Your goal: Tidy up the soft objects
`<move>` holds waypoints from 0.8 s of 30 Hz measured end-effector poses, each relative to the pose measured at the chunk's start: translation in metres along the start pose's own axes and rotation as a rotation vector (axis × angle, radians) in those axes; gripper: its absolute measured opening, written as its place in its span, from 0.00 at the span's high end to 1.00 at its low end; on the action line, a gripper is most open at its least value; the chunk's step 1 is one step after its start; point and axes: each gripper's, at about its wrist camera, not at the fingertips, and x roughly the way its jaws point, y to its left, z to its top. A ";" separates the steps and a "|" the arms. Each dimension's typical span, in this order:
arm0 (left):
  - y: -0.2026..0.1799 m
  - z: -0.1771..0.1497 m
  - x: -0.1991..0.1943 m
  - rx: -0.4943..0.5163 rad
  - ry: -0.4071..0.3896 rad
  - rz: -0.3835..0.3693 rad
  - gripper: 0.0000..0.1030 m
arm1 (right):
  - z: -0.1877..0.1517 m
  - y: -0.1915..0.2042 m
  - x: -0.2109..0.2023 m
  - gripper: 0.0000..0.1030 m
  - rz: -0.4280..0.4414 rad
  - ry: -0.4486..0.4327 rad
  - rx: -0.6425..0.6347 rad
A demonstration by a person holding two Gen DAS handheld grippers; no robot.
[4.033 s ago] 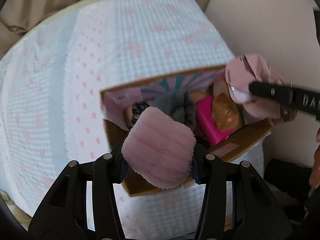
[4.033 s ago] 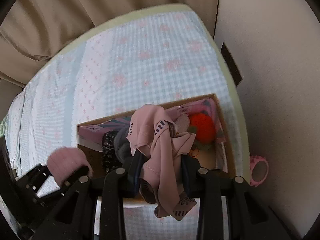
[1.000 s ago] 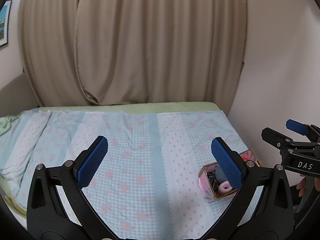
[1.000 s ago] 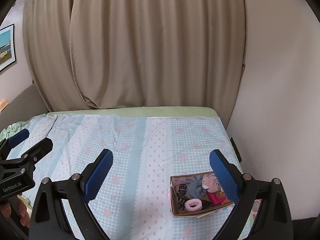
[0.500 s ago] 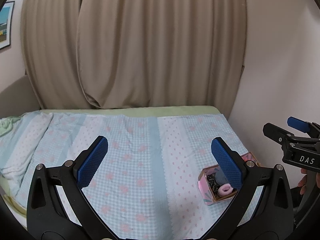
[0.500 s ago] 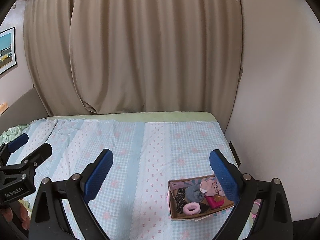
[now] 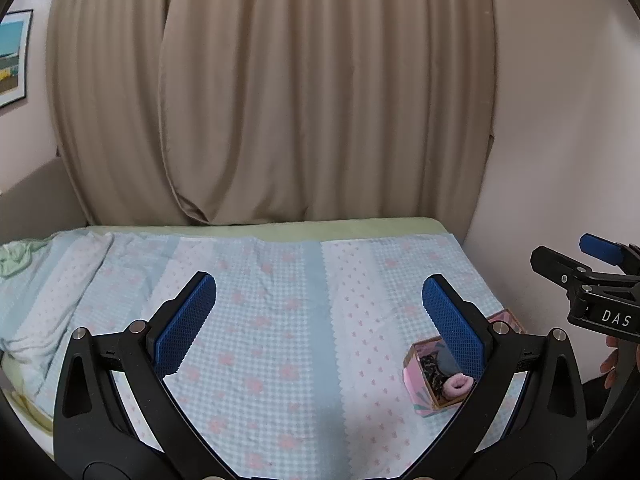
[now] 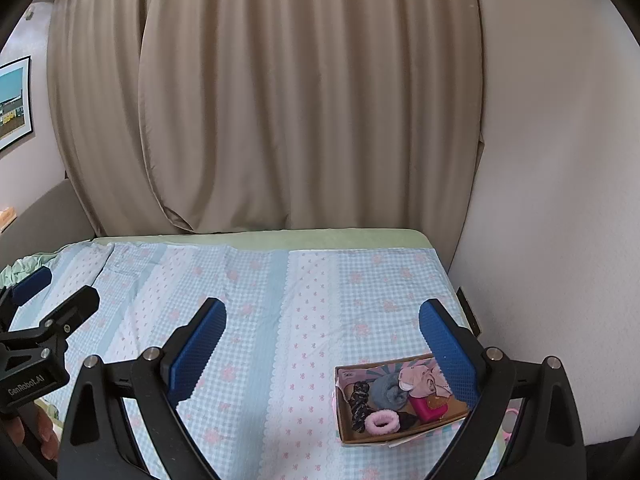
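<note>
Both my left gripper (image 7: 316,316) and right gripper (image 8: 320,340) hang spread wide, empty — the soft things sit packed in the box (image 8: 344,424), job looks done.

Both tongs, left tongs (image 7: 318,312) and right tongs (image 8: 322,334), are black plastic with silver screws and blue waffle-textured pads (image 8: 196,354), lettered "GenRobot.AI" and "DAS" in white.

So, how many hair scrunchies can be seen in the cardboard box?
2: a fluffy pink scrunchie at the front of the cardboard box, and a dark patterned scrunchie along its left side. More may hide under other items.
</note>
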 end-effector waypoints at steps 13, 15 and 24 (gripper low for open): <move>-0.001 0.002 0.004 0.005 0.003 0.000 0.00 | 0.003 0.002 0.004 0.06 0.001 -0.004 0.010; -0.002 0.003 0.005 0.016 -0.003 0.008 0.00 | 0.003 0.002 0.005 0.07 0.001 -0.003 0.014; -0.002 0.005 0.009 0.024 -0.025 -0.006 0.00 | 0.003 0.004 0.012 0.06 0.003 0.015 0.016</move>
